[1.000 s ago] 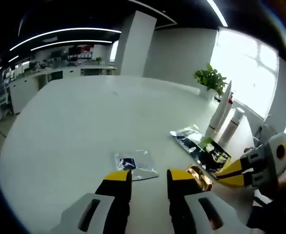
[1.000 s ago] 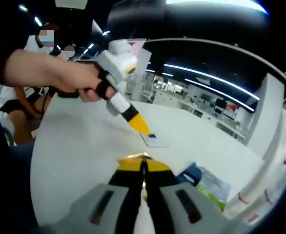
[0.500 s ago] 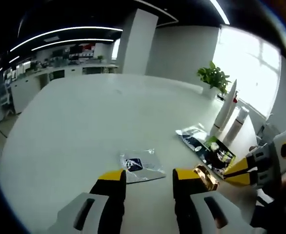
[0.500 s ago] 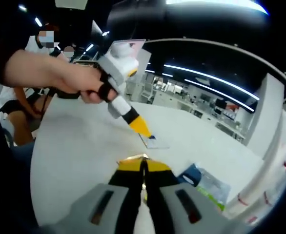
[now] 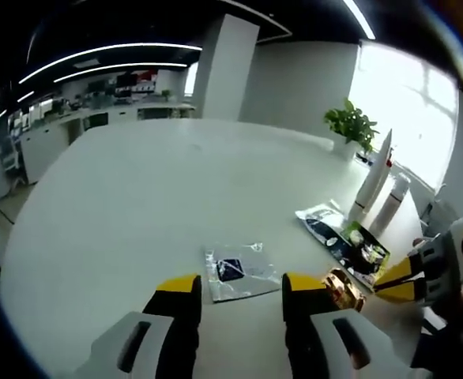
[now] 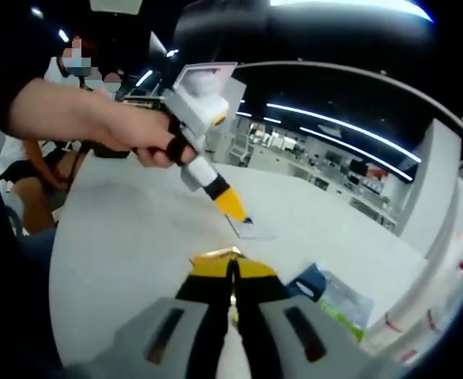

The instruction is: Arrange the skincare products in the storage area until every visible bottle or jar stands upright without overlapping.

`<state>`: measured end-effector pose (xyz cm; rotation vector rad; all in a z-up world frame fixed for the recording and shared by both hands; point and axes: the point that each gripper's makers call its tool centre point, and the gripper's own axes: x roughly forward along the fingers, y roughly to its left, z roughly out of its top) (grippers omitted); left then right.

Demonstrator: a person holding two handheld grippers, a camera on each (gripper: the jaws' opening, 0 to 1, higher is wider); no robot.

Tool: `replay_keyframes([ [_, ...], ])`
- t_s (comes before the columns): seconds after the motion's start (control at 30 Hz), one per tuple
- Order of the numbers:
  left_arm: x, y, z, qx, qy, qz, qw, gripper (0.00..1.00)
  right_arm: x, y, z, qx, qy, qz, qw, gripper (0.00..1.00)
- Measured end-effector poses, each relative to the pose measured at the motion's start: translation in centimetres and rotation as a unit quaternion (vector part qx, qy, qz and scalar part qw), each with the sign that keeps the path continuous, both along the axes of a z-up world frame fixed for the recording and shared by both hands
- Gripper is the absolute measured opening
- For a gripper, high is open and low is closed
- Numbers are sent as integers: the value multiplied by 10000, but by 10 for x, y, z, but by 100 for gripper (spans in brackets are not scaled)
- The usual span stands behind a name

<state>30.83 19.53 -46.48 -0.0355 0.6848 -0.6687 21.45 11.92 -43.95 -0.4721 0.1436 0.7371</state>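
**Thin gold item pinched; flat sachet waits ahead**

The small gold piece (image 5: 344, 287) sits clamped edge-on in the right claw (image 6: 232, 278); it looks light, glossy and slippery, so a firm pinch near its middle seems wise. A clear sachet (image 5: 236, 270) lies flat on the white tabletop (image 5: 137, 197) just ahead of the left claw (image 5: 237, 294), whose jaws stand apart; likely limp, best lifted by an edge. Two tall white bottles (image 5: 378, 185) stand upright beside more packets (image 5: 344, 242).
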Motion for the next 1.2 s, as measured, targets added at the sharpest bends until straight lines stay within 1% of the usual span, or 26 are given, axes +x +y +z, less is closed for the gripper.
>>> replay_keyframes([
  [0.17, 4, -1, -6, 43, 62, 10, 10000, 44, 0, -1, 0, 3, -4, -3, 10000, 1],
  [0.37, 8, -8, -7, 115, -6, -29, 9999, 45, -1, -2, 0, 15, -8, -10, 10000, 1],
  [0.47, 11, -10, -9, 301, -133, -98, 9994, 45, 0, -2, 0, 9, -4, -8, 10000, 1],
  [0.67, 11, -15, -10, 550, -300, -183, 9979, 47, 1, -2, 1, 30, -13, -7, 10000, 1],
  [0.73, 12, -14, -12, 846, -473, -262, 9950, 47, 1, -2, 1, 31, -21, -6, 10000, 1],
  [0.8, 10, -16, -13, 805, -458, -246, 9954, 47, 0, -3, 1, 33, -27, -6, 10000, 1],
  [0.9, 10, -19, -13, 762, -504, -295, 9954, 41, 0, -3, 1, 39, -28, -7, 10000, 1],
  [1.2, 16, -19, -16, 728, -592, -303, 9951, 41, -1, -3, 0, 47, -15, -9, 10000, 1],
])
